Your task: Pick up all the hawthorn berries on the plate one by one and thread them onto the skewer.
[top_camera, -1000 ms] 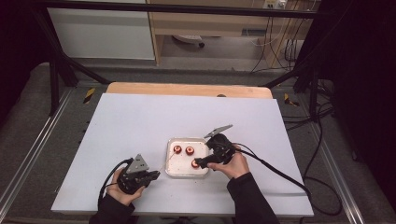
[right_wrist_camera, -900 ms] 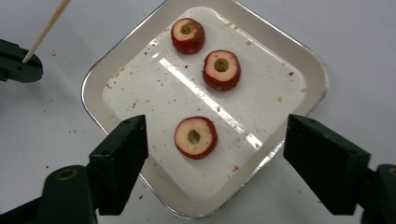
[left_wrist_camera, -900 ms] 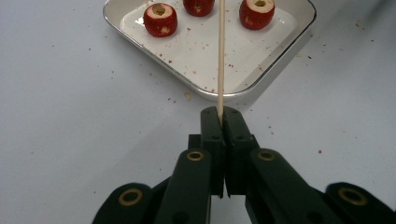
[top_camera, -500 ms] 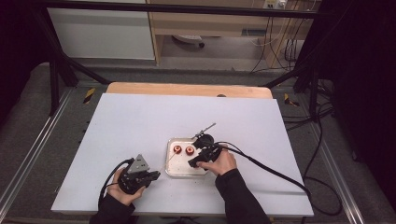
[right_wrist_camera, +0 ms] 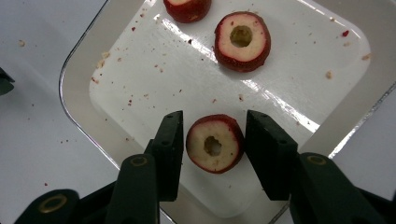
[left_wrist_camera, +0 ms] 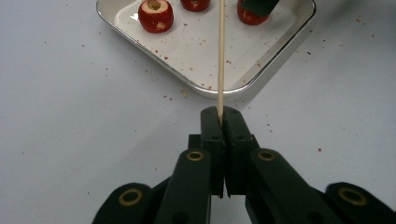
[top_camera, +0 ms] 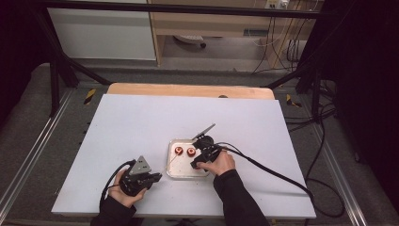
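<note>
A shallow metal tray lies on the white table and holds three red, cored fruit pieces. My right gripper points down into the tray. Its jaws have just been closing around the nearest piece and stand open, a thin gap showing on each side. Two more pieces lie farther back. My left gripper rests on the table left of the tray. It is shut on a thin wooden skewer whose tip reaches over the tray.
Red crumbs are scattered on the tray and on the white table around it. A black cable trails right from my right gripper. A wooden strip runs along the table's far edge, with metal frame rails to either side.
My right gripper has moved left and down into the tray, and its jaws have narrowed around the nearest fruit piece. The left gripper and skewer have stayed put.
</note>
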The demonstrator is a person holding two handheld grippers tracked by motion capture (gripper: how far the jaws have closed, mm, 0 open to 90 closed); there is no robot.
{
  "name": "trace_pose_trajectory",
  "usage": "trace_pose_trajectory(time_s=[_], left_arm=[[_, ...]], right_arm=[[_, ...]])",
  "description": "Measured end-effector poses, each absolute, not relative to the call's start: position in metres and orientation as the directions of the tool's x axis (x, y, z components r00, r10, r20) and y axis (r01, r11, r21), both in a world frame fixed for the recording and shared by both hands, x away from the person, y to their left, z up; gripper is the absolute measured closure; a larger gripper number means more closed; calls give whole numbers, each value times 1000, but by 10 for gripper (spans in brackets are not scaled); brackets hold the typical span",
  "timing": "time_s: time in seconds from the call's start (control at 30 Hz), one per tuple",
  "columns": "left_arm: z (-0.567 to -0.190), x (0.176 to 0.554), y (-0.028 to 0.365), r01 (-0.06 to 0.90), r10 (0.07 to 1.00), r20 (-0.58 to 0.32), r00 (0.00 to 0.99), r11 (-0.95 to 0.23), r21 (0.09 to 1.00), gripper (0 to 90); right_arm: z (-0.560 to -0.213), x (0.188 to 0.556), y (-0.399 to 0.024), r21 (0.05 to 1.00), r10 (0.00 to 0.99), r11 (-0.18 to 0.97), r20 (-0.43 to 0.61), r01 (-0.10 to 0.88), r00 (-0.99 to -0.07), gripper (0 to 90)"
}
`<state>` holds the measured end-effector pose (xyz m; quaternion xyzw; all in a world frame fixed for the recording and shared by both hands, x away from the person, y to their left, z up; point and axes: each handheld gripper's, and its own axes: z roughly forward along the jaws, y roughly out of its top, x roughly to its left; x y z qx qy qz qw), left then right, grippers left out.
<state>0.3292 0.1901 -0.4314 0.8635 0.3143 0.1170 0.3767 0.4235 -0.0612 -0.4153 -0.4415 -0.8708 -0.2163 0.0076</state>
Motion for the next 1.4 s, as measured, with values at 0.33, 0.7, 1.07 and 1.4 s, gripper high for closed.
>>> trace_pose_trajectory(time_s=[0.33,0.7,1.07,1.4], left_arm=[[-431,329,190,450,629,-30,777,-521,725,883],[-429,327,189,440,627,-24,779,-518,733,883],[-429,325,187,444,646,-33,763,-486,752,884],[-429,325,187,475,680,-69,729,-431,767,883]], right_arm=[[-417,427,-61,348,779,497,227,795,-585,595],[-404,424,-67,387,773,480,238,787,-588,603],[-388,416,-84,594,742,353,293,723,-603,603],[-391,410,-104,749,706,119,398,652,-586,603]])
